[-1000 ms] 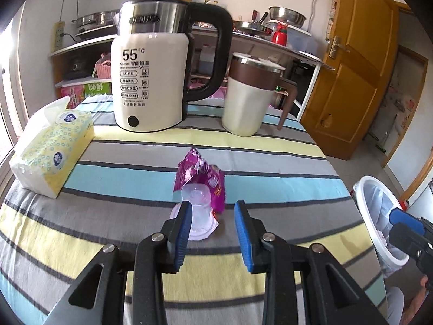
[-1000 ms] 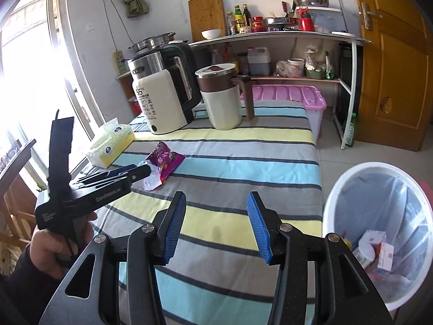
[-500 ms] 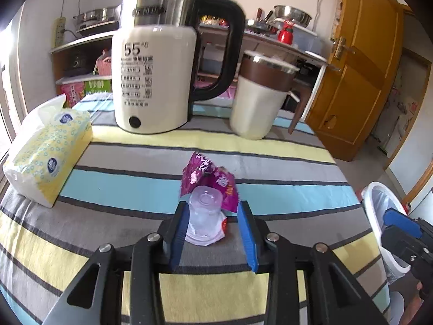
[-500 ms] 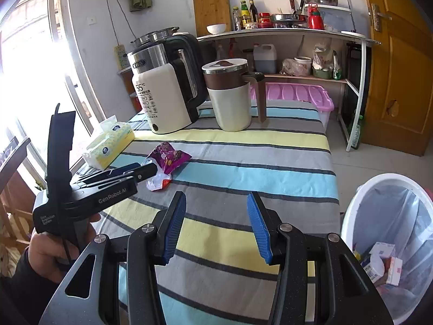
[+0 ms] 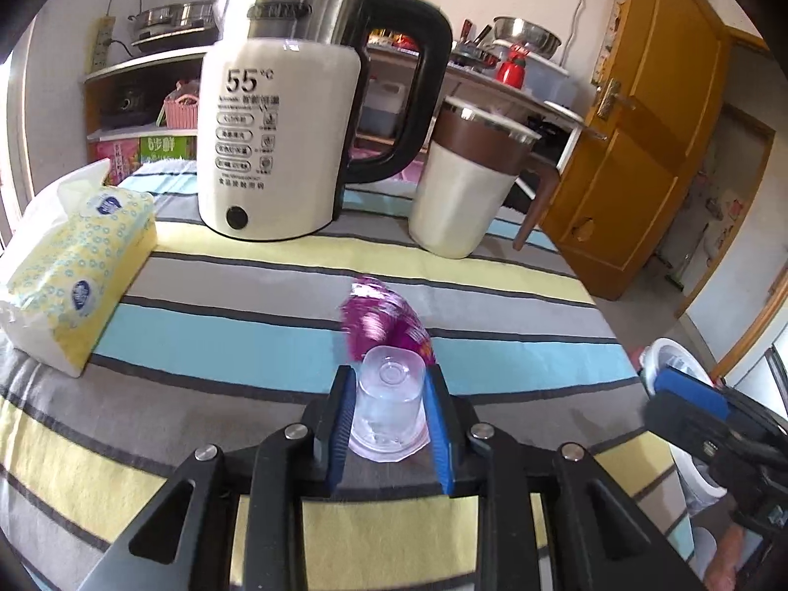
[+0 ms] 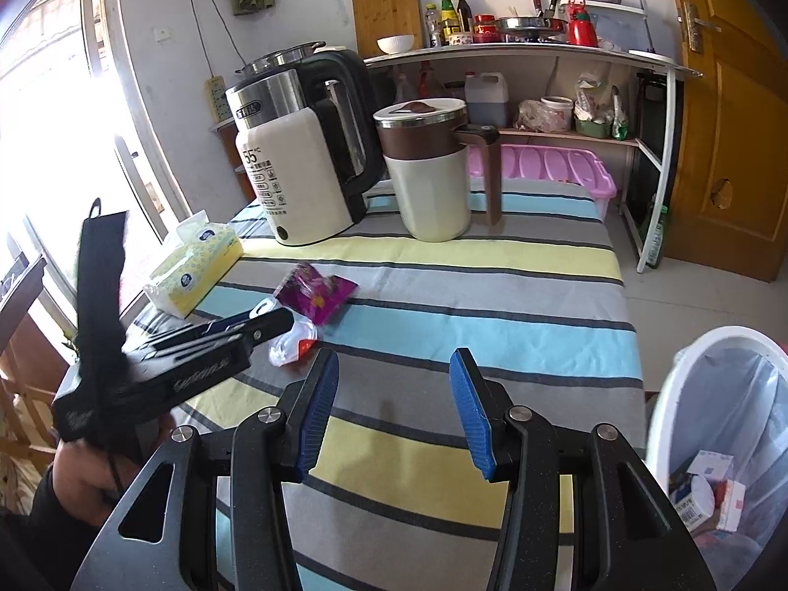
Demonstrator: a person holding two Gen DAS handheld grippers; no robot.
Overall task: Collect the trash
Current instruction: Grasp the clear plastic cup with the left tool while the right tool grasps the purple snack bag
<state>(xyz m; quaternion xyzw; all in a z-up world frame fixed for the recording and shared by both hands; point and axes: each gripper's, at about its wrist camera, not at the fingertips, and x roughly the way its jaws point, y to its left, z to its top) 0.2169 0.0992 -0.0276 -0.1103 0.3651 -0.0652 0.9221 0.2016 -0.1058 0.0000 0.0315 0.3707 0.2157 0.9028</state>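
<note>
My left gripper [image 5: 389, 423] is shut on a clear plastic jelly cup [image 5: 389, 406], lying on its side on the striped tablecloth. The cup also shows in the right wrist view [image 6: 290, 342], partly hidden by the left gripper [image 6: 266, 320]. A purple snack wrapper [image 5: 381, 320] lies just beyond the cup; it also shows in the right wrist view [image 6: 317, 290]. My right gripper [image 6: 394, 404] is open and empty above the table's near right part. A white trash bin [image 6: 709, 379] with a plastic liner stands on the floor at the right, holding some trash.
A white electric kettle [image 5: 280, 138] and a brown-topped jug [image 5: 468, 177] stand at the back of the table [image 6: 492, 335]. A yellow tissue pack [image 5: 74, 266] lies at the left. A shelf and a wooden door [image 6: 729, 138] are behind.
My left gripper moved forward around the jelly cup and closed on it. The right gripper moved slightly, still open.
</note>
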